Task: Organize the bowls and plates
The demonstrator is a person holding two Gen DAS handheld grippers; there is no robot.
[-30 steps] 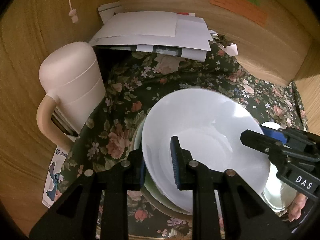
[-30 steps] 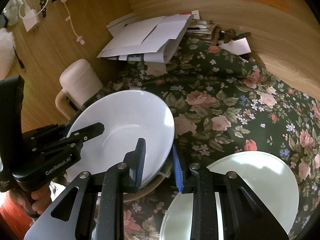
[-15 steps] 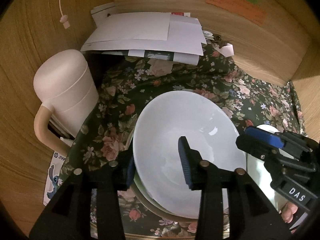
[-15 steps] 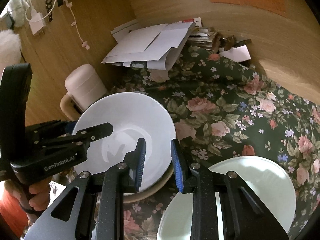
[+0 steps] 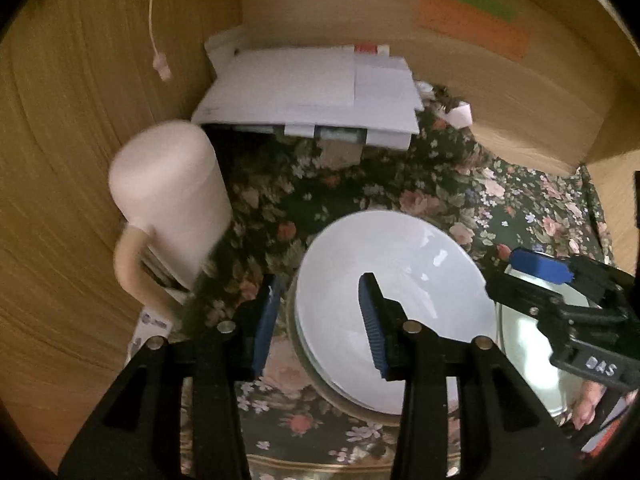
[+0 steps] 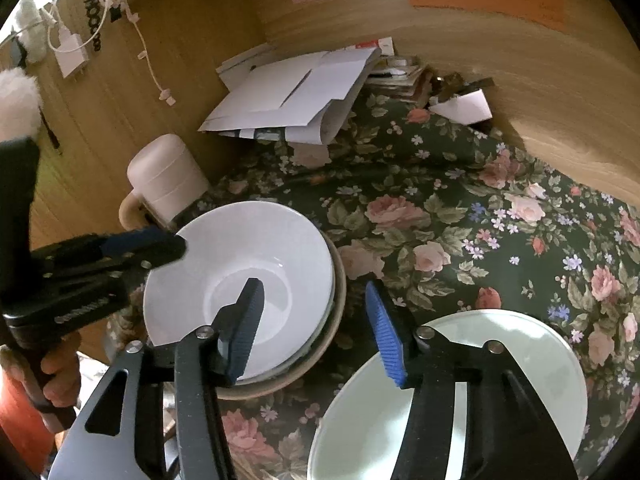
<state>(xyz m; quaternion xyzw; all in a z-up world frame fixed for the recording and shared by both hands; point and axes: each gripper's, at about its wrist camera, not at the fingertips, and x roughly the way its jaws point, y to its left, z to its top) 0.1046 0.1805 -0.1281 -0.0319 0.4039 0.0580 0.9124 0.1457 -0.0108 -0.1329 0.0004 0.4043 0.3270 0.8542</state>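
The white bowl [image 6: 240, 280] sits in the stack beside the pink jug [image 6: 168, 178], and both the left gripper [image 5: 320, 320] and right gripper [image 6: 316, 328] have just been opening, now spread and holding nothing, so they should lift away slowly without bumping its rim.

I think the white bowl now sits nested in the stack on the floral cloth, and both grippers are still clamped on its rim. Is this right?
Not quite. The white bowl does sit nested in the stack on the floral cloth, but neither gripper is clamped on it. The left gripper and the right gripper have just been opening; their jaws straddle the rim without pressing it. Both wrist views show this.
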